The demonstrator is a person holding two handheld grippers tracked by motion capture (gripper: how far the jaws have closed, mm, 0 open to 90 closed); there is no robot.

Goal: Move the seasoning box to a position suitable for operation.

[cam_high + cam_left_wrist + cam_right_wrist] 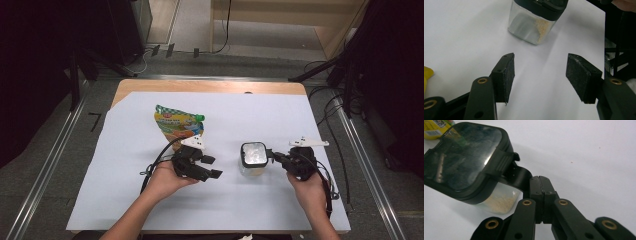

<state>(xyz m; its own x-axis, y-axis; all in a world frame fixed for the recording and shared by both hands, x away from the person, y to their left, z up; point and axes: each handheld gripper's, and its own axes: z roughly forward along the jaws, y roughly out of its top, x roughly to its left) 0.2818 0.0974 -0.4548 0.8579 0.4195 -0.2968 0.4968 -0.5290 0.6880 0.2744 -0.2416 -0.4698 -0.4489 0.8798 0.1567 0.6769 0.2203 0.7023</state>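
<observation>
A person sits at a table [150, 85] covered with a white sheet [125, 200], holding a black two-jaw gripper in each hand. Near the middle of the sheet stands a small clear container [253, 159] with a black-framed lid [461, 162] and a little pale powder [499, 203] settled at the bottom. Farther back and to the left lies a yellow and green spouted food pouch [177, 125], flat on the sheet and apart from the container.

The right gripper [280, 159] comes in from the right side, its jaws pressed together on the black latch tab [520, 176] that sticks out from the lid's edge. In the right gripper view the tab runs straight into the meeting pads (no gap shows between them). The left gripper [212, 167] rests just left of the container with its jaws apart and nothing between them; the left gripper view looks across bare sheet toward the container's clear wall.

Judging by this, the work of opening the container looks barely begun: the tab is gripped, but the lid sits flat and closed. Lifting the latch, raising the lid, and whatever involves the pouch appear to remain
</observation>
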